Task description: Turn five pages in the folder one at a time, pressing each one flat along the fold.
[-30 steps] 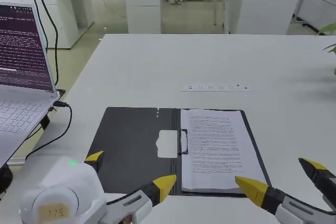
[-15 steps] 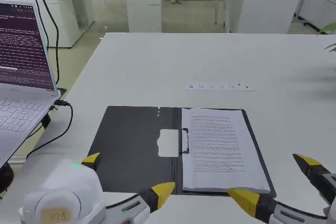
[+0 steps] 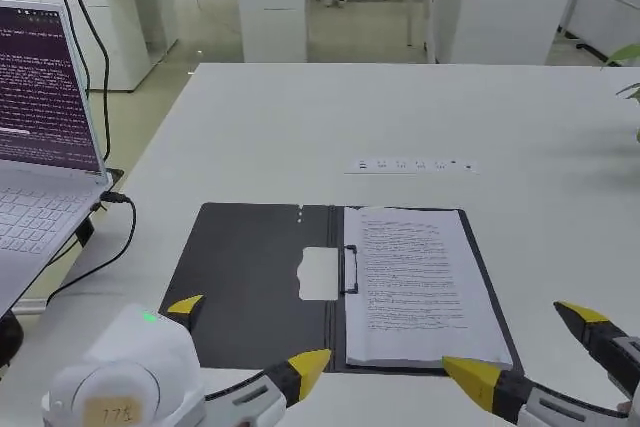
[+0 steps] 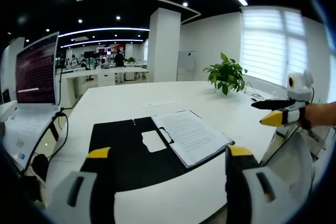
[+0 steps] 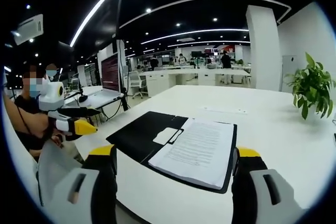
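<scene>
1. head view looks down at a white table (image 3: 400, 117) with a black folder (image 3: 250, 257) lying open and flat on it.
2. the left half of the folder is bare black, with a small white patch (image 3: 319, 274) near the middle fold.
3. a stack of pages (image 3: 410, 282) with printed words lies flat on the right half of the folder.
4. a black clip (image 3: 350, 269) sits at the left edge of the pages, right by the fold.
5. the left gripper (image 3: 248, 333) is at the near edge of the folder's left half. its two yellow tips are spread wide and hold nothing.
6. the right gripper (image 3: 525, 342) is by the near right corner of the folder. its yellow tips are spread wide too, with nothing between them.
7. neither gripper touches the pages.
8. a laptop (image 3: 40, 147) with its screen on stands at the left side of the table, and a black cable (image 3: 120, 237) runs from it toward the table edge.
9. a white power strip (image 3: 412, 165) is set in the table just past the far edge of the folder.
10. in the left gripper view a green plant (image 4: 227, 77) stands on the table far behind the folder.
</scene>
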